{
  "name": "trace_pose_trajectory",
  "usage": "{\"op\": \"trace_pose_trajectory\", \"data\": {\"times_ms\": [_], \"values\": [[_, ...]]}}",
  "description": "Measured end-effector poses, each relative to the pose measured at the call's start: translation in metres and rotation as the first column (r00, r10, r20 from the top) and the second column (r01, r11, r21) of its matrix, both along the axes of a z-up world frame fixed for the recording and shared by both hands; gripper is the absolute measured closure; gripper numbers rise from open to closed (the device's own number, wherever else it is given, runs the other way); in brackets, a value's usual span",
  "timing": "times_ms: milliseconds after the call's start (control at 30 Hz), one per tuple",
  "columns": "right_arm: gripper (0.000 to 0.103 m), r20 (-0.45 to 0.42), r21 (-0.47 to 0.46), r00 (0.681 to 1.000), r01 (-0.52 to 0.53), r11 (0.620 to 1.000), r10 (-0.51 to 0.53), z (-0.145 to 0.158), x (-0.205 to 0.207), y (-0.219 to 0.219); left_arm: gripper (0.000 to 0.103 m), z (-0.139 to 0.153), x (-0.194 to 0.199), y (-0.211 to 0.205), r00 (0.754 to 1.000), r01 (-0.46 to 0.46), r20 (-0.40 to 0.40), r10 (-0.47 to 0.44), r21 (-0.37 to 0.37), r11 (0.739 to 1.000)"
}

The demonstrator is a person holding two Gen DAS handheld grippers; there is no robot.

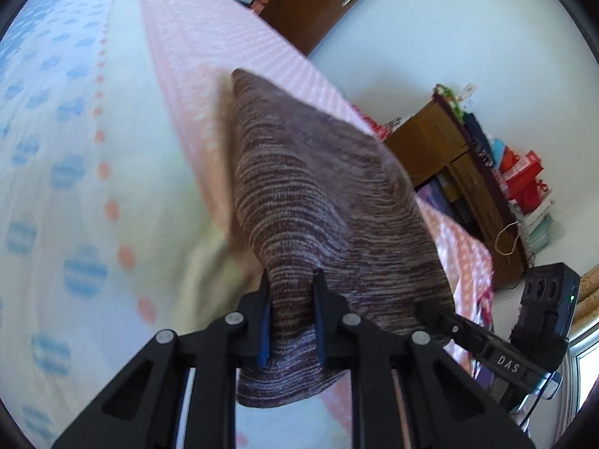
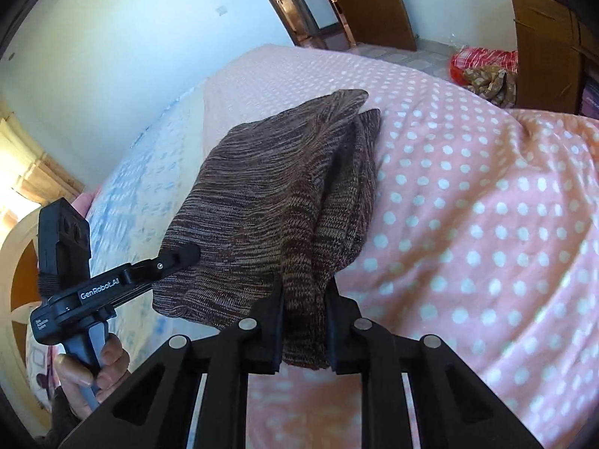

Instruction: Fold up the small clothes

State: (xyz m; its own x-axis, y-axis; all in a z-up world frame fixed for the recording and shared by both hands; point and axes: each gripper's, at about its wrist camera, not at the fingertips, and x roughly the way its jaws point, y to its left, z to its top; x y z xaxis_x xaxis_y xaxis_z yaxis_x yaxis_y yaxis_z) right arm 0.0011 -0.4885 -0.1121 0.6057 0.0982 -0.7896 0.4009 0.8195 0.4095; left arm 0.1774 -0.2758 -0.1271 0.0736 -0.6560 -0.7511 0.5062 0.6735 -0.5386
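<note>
Garment (image 1: 299,194) in the left wrist view: brown marled knit, near edge pinched between the left gripper (image 1: 292,321) pads, jaws closed onto the fabric with cloth bunched between them. From the grip the knit runs forward and away over the pink dotted blanket (image 1: 209,86), long axis along the gripper's pointing line, far end tapering to a corner. Near part looks lifted off the bed (image 1: 56,187); far part seems to rest on the blanket, contact not clear through the blur. Right gripper (image 1: 445,323) enters at lower right, its fingertips at the same near edge of the knit, off to that side. Right wrist view: right gripper (image 2: 305,321) jaws clamped on a thick fold of the same garment (image 2: 262,205), several layers stacked between the pads. Knit extends forward and up-left from the grip, doubled, with a second layer showing along its right side. Left gripper (image 2: 183,254) comes in from the left, tip on the near left edge of the knit, the person's hand (image 2: 93,370) on its handle. So both tools hold the near edge side by side, each nearest its own corner, the garment's length lying straight ahead of both. Judged next move: carry that edge forward along the long axis toward the far end. Risk: uneven travel would skew the fold.
</note>
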Motion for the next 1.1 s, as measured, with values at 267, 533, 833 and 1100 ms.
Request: {"op": "trace_pose_trajectory", "data": {"times_ms": [267, 533, 833, 1100], "values": [[0.085, -0.064, -0.051, 0.998, -0.014, 0.999, 0.011, -0.019, -0.026, 0.018, 0.069, -0.009, -0.012, 0.015, 0.997, -0.035, 0.072, 0.029, 0.086, 0.996], [0.084, 0.063, -0.375, 0.998, 0.046, 0.926, -0.024, 0.042, -0.023, 0.011, 0.061, 0.024, 0.005, 0.001, 0.959, -0.118, 0.270, 0.083, 0.118, 0.986], [0.085, -0.098, -0.497, 0.993, -0.104, 0.862, 0.063, -0.003, 0.111, 0.005, 0.055, -0.005, 0.002, -0.058, 0.913, -0.166, 0.403, 0.060, 0.234, 0.958], [0.088, -0.145, -0.489, 0.989, -0.064, 0.870, -0.009, -0.024, 0.141, -0.028, 0.027, -0.012, 0.007, -0.066, 0.866, -0.222, 0.496, 0.059, 0.276, 0.935]]}}
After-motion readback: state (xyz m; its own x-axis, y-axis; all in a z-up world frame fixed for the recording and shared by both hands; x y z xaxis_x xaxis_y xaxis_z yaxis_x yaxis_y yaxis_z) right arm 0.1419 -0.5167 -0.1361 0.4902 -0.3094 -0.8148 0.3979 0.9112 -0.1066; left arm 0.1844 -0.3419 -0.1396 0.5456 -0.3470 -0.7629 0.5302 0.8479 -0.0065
